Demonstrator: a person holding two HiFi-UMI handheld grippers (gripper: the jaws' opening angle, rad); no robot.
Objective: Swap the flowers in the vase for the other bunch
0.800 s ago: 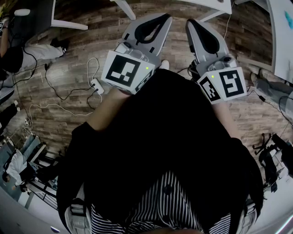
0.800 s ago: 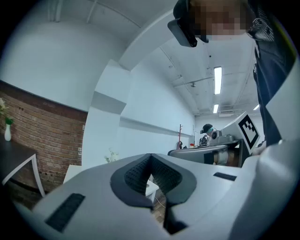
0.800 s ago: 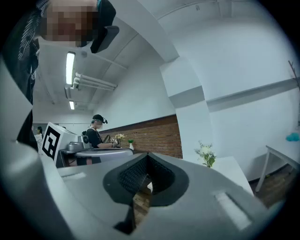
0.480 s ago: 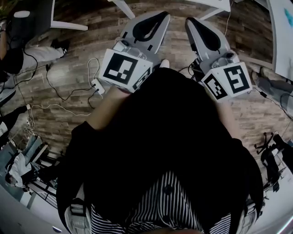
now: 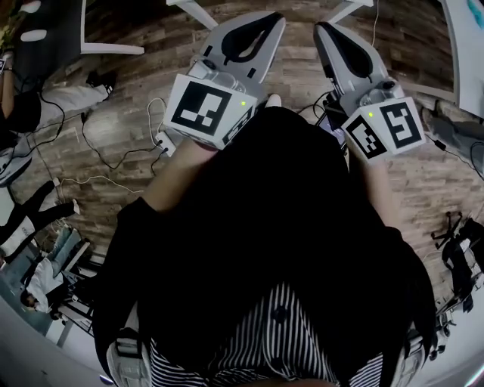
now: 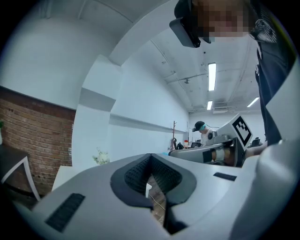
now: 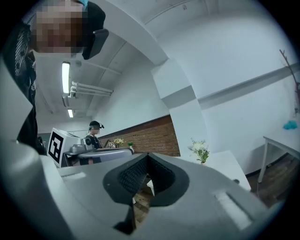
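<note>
Not started. Left gripper, right gripper clenched empty; flowers (white bunch, well apart, far table) untouched; whole swap left.

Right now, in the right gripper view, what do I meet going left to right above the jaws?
marker cube → person in a cap → brick wall → white flowers → table leg

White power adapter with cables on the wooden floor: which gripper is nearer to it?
Left. In the head view the white power adapter lies on the floor just beside the marker cube of the left gripper; the right gripper is beyond it, farther right.
</note>
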